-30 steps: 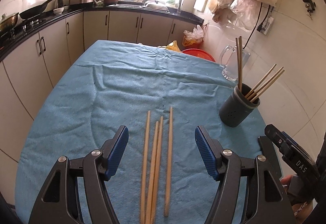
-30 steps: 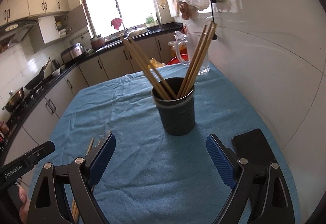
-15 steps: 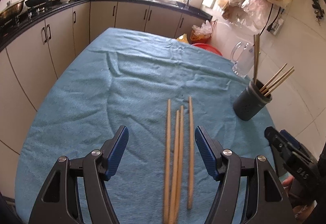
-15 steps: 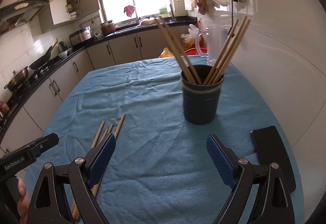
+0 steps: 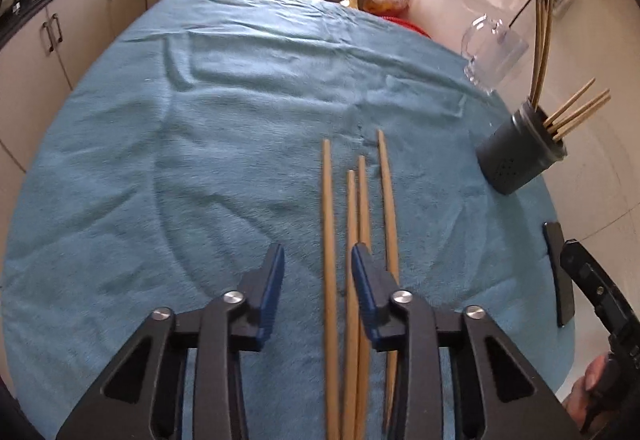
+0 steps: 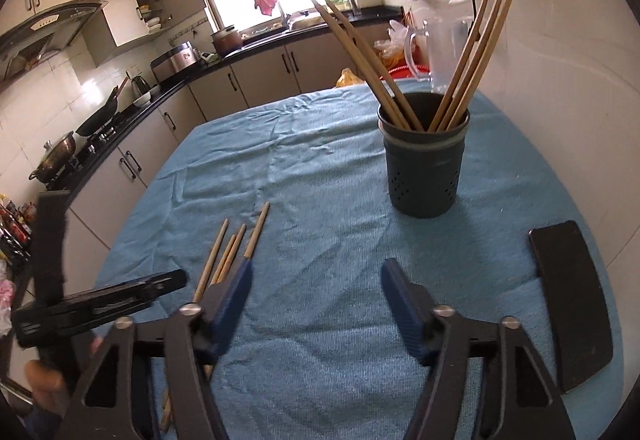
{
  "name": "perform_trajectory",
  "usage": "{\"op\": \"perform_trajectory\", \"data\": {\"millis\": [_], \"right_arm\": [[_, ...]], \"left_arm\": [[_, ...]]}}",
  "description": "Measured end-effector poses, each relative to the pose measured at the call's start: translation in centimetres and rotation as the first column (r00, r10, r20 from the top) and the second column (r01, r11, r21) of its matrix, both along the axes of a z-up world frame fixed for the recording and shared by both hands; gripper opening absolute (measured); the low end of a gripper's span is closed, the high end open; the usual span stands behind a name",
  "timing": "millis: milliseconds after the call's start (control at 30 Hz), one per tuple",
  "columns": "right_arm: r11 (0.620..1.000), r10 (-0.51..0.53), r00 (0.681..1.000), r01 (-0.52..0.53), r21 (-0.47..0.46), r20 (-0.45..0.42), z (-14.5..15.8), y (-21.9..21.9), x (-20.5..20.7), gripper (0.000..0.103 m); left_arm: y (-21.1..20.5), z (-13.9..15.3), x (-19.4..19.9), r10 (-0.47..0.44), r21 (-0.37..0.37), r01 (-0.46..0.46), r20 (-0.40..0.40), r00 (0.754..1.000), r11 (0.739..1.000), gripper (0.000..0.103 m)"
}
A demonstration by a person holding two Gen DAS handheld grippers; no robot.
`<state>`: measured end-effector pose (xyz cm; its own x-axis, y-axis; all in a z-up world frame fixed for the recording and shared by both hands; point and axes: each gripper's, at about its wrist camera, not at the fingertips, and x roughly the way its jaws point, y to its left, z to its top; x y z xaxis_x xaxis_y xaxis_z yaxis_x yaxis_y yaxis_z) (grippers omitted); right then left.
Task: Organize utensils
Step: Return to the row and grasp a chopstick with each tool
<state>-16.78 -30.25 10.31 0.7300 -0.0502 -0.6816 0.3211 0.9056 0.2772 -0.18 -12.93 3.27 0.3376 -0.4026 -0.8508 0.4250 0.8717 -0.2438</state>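
Observation:
Several wooden chopsticks [image 5: 327, 224] lie side by side on the blue cloth [image 5: 200, 128]. My left gripper [image 5: 317, 256] hovers low over their near half, its jaws closing. The leftmost stick runs between the blue pads [image 5: 276, 280], which do not press on it. A dark grey perforated holder [image 6: 426, 168] stands at the right with more chopsticks leaning in it. My right gripper [image 6: 317, 267] sits in front of the holder, its jaws closing with only cloth between them. The loose chopsticks [image 6: 224, 260] lie to its left.
A clear glass pitcher [image 6: 440, 48] stands behind the holder by the white wall. A flat black slab [image 6: 568, 300] lies at the table's right edge. Kitchen cabinets and a stove with a wok [image 6: 100, 116] line the left and back.
My left gripper has dropped closer to the loose chopsticks and its jaws have narrowed around the leftmost one. The right gripper's jaws have also narrowed, and its view has swung left.

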Motion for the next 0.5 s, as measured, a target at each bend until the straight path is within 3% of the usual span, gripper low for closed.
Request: {"op": "perform_trajectory", "data": {"millis": [67,167,367,500], "right_arm": [[1.000,-0.002,1.000,0.002,0.011,-0.004,-0.2,-0.3,0.0,0.055],[1.000,0.006,1.000,-0.005,0.021,-0.015,-0.4,-0.5,0.2,0.048],[0.996,0.065,0.997,-0.062,0.070,-0.043,-0.4,0.0,2.0,0.042],[0.982,0.122,0.988,-0.107,0.156,-0.091,-1.2,0.3,5.0,0.042]], "left_arm": [[-0.7,-0.5,0.4,-0.004,0.026,0.005,-0.003,1.000,1.000,0.023],[-1.0,-0.9,0.9,0.009,0.050,-0.009,-0.006,1.000,0.999,0.015],[0.9,-0.8,1.3,0.058,0.054,-0.058,-0.004,0.998,0.997,0.011],[2.9,-0.8,1.7,0.100,0.033,-0.099,-0.022,0.995,0.995,0.011]]}}
